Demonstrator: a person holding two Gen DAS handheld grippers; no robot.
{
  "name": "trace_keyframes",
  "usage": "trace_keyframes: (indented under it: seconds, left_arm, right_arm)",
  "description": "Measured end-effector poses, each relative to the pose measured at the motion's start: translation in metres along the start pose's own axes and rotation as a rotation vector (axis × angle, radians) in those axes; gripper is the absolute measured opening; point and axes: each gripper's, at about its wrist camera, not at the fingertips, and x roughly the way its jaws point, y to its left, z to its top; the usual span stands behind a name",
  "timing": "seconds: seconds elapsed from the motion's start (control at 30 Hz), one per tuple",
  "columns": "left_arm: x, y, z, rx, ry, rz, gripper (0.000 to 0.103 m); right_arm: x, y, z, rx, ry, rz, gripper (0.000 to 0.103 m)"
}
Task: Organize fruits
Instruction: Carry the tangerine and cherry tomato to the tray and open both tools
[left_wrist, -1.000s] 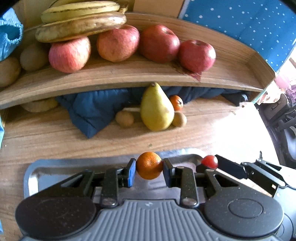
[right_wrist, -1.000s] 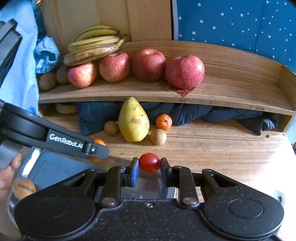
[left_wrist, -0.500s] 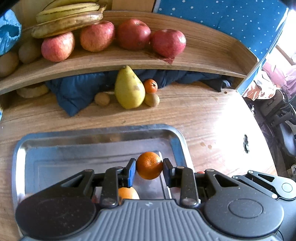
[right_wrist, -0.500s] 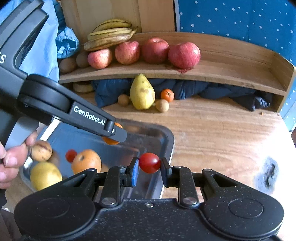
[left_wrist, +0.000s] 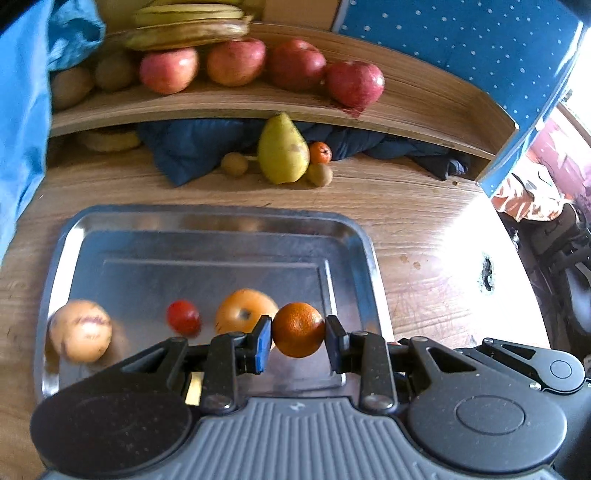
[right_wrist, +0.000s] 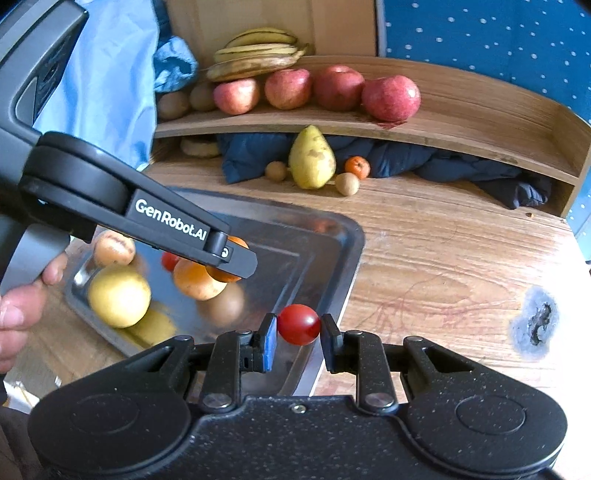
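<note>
My left gripper (left_wrist: 298, 341) is shut on a small orange (left_wrist: 298, 329) and holds it above the near right part of a metal tray (left_wrist: 207, 221). In the tray lie a larger orange fruit (left_wrist: 242, 308), a cherry tomato (left_wrist: 183, 317) and a tan fruit (left_wrist: 80, 329). My right gripper (right_wrist: 298, 334) is shut on a cherry tomato (right_wrist: 298, 324) above the tray's right rim (right_wrist: 347, 266). The left gripper (right_wrist: 232, 258) also shows in the right wrist view, over the tray, beside a yellow fruit (right_wrist: 118, 295).
A wooden shelf (left_wrist: 424, 110) at the back carries red apples (left_wrist: 352, 83), bananas (left_wrist: 188, 27) and kiwis. Under it a pear (left_wrist: 282, 149), a small orange (left_wrist: 319, 152) and brown fruits lie by a dark blue cloth (left_wrist: 184, 147). A dark burn mark (right_wrist: 535, 325) is on the table.
Both grippers have drawn back from the shelf and risen over the tray, each still gripping its fruit. More of the tray and the fruits in it have come into view.
</note>
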Motion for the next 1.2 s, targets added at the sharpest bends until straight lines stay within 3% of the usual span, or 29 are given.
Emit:
trace_keyframes:
  seconds: [0.57, 1.2]
  left_arm:
    - [-0.012, 0.023, -0.039, -0.090, 0.051, 0.046, 0.033]
    - [-0.008, 0.025, -0.047, -0.099, 0.075, 0.070, 0.034]
  right_arm:
    - [-0.002, 0.028, -0.017, -0.056, 0.026, 0.089, 0.026]
    - [-0.007, 0.026, -0.024, -0.047, 0.037, 0.070, 0.027]
